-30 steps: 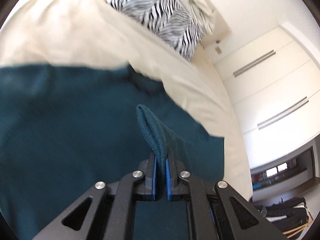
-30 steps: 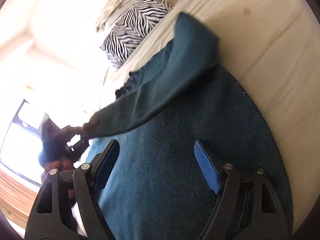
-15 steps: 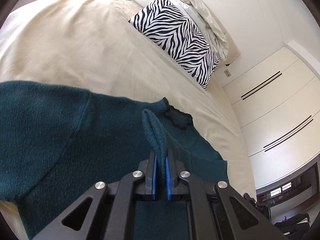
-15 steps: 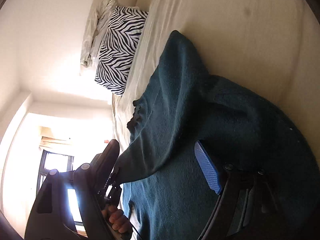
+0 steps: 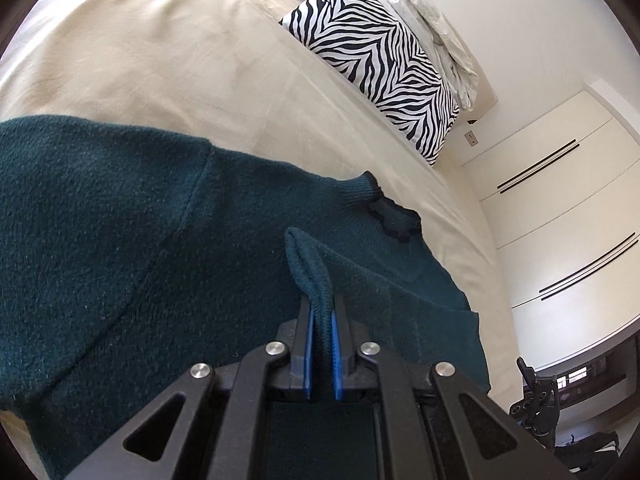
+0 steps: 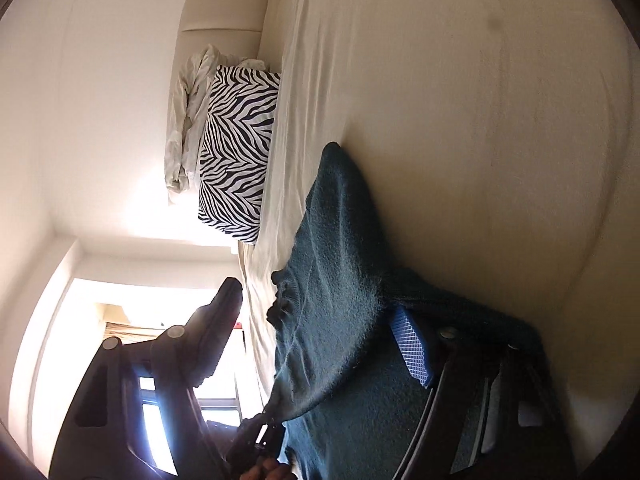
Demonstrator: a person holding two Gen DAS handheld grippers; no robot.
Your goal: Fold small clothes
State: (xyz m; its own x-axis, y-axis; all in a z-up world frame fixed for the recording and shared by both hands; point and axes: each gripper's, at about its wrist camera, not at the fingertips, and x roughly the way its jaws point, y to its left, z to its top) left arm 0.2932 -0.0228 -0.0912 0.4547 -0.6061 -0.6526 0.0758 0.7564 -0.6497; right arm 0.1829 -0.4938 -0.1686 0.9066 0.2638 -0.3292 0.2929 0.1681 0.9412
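A dark teal knit sweater [image 5: 120, 248] lies spread on the cream bed sheet [image 5: 160, 60], its neck opening [image 5: 394, 216] toward the zebra pillow. My left gripper [image 5: 320, 308] is shut on a ribbed teal edge [image 5: 308, 264] of the sweater, which stands up between the blue pads. In the right wrist view the sweater [image 6: 340, 272] drapes in a fold across the bed. My right gripper [image 6: 316, 300] is rolled on its side, jaws closing. Teal fabric sits between them. The blue pad [image 6: 410, 346] lies against the knit; the dark finger [image 6: 224, 320] stands apart from it.
A zebra-striped pillow [image 5: 376, 64] and a crumpled pale cloth [image 5: 436, 20] lie at the head of the bed. White wardrobe doors [image 5: 560, 220] stand to the right. A hand [image 6: 268, 472] on the other gripper shows at the bottom of the right wrist view, before a bright window [image 6: 168, 360].
The left gripper has carried the pinched edge down over the sweater's body, and more bed shows. The right gripper has rolled sideways and its jaws have narrowed.
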